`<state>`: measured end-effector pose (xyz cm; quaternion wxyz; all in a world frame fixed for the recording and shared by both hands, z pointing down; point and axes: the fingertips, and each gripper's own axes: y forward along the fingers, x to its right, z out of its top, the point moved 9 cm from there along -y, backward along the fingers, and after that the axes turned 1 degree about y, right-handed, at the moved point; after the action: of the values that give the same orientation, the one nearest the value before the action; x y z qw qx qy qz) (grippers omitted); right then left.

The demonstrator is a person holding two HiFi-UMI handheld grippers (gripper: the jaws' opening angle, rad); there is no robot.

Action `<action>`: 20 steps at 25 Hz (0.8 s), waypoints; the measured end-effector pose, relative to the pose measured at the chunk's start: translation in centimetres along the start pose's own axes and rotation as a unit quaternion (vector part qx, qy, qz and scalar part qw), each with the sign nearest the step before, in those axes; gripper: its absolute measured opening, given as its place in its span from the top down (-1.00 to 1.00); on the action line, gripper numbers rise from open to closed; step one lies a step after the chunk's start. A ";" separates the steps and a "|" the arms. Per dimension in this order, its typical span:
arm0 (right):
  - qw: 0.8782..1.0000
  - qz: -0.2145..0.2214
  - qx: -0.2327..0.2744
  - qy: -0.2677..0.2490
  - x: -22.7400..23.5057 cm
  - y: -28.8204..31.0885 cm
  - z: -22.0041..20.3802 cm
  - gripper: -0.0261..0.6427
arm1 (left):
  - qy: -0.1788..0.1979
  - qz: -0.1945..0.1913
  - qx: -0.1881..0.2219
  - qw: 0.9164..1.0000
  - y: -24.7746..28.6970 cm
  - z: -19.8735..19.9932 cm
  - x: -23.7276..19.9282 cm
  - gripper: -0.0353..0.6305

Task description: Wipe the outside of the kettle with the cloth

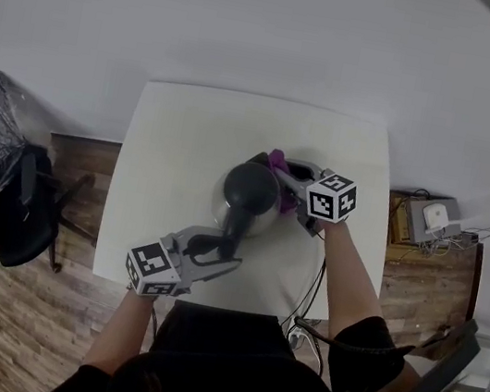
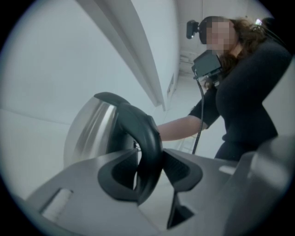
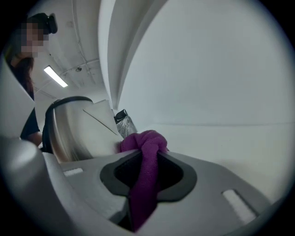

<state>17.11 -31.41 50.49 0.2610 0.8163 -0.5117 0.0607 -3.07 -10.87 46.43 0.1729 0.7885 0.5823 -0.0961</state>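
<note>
A steel kettle (image 1: 246, 202) with a black lid stands in the middle of the white table (image 1: 172, 131). My left gripper (image 1: 214, 251) is shut on its black handle (image 2: 150, 147), which runs between the two pads; the shiny body (image 2: 90, 129) shows just beyond. At the kettle's right side my right gripper (image 1: 291, 189) is shut on a purple cloth (image 3: 145, 173). The bunched end of the cloth (image 1: 278, 163) lies against the steel wall (image 3: 76, 133) close to the spout (image 3: 123, 122).
A black office chair (image 1: 27, 208) stands on the wooden floor at the left. A white device with cables (image 1: 434, 216) lies on the floor right of the table. A cable (image 1: 313, 287) hangs at the table's near edge. The person's forearm (image 2: 177, 128) shows behind the kettle.
</note>
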 end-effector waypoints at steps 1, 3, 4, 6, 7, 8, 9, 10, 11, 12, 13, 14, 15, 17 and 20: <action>1.000 -0.002 -0.010 0.007 0.3 0.2 -0.6 0.65 | 0.000 -0.001 0.000 1.000 0.0 0.0 0.0 0.39; 0.999 -0.007 -0.034 0.014 0.8 0.4 -1.8 0.65 | -0.001 -0.003 0.001 1.000 0.0 0.0 0.0 0.39; 0.999 -0.011 -0.050 0.011 1.0 0.5 -2.3 0.65 | -0.002 -0.005 0.001 1.000 0.0 0.0 0.0 0.39; 0.996 -0.024 -0.088 -0.015 1.1 0.8 -3.2 0.65 | -0.003 -0.006 0.000 1.000 0.0 0.0 -0.1 0.39; 0.994 -0.031 -0.104 -0.031 1.1 0.9 -3.4 0.66 | -0.003 -0.006 0.001 1.000 0.1 0.0 -0.1 0.38; 0.992 -0.038 -0.115 -0.044 1.0 1.0 -3.4 0.66 | -0.002 -0.006 0.001 1.000 0.1 0.0 -0.1 0.38; 0.990 -0.046 -0.124 -0.055 0.9 1.1 -3.4 0.66 | -0.002 -0.006 0.000 1.000 0.1 -0.1 -0.1 0.38; 0.988 -0.054 -0.132 -0.067 0.8 1.1 -3.4 0.65 | -0.002 -0.006 -0.002 1.000 0.1 -0.1 -0.1 0.38; 0.985 -0.064 -0.141 -0.080 0.6 1.2 -3.3 0.65 | -0.001 -0.007 -0.006 1.000 0.2 -0.1 -0.1 0.40; 0.981 -0.075 -0.150 -0.096 0.4 1.2 -3.1 0.65 | 0.003 -0.007 -0.012 1.000 0.3 -0.1 0.0 0.40; 0.978 -0.085 -0.156 -0.112 0.2 1.1 -2.9 0.65 | 0.008 -0.006 -0.016 1.000 0.3 0.1 0.0 0.32; 0.976 -0.094 -0.154 -0.122 0.1 0.9 -2.5 0.65 | 0.013 -0.005 -0.015 1.000 0.2 0.3 0.0 0.22; 0.976 -0.103 -0.145 -0.124 -0.1 0.5 -2.0 0.65 | 0.015 -0.004 -0.006 1.000 -0.2 0.7 0.1 0.16; 0.978 -0.117 -0.119 -0.122 -0.3 -0.8 -0.9 0.65 | 0.012 0.006 0.024 1.000 -1.7 1.4 0.1 0.15; 0.985 -0.118 -0.060 -0.112 -1.6 -3.8 2.0 0.65 | 0.034 0.047 0.046 0.997 -4.8 3.0 0.2 0.15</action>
<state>19.35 -29.84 46.80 0.2555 0.8554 -0.4408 -0.0928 -7.38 -10.59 42.80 0.1212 0.8248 0.5454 -0.0874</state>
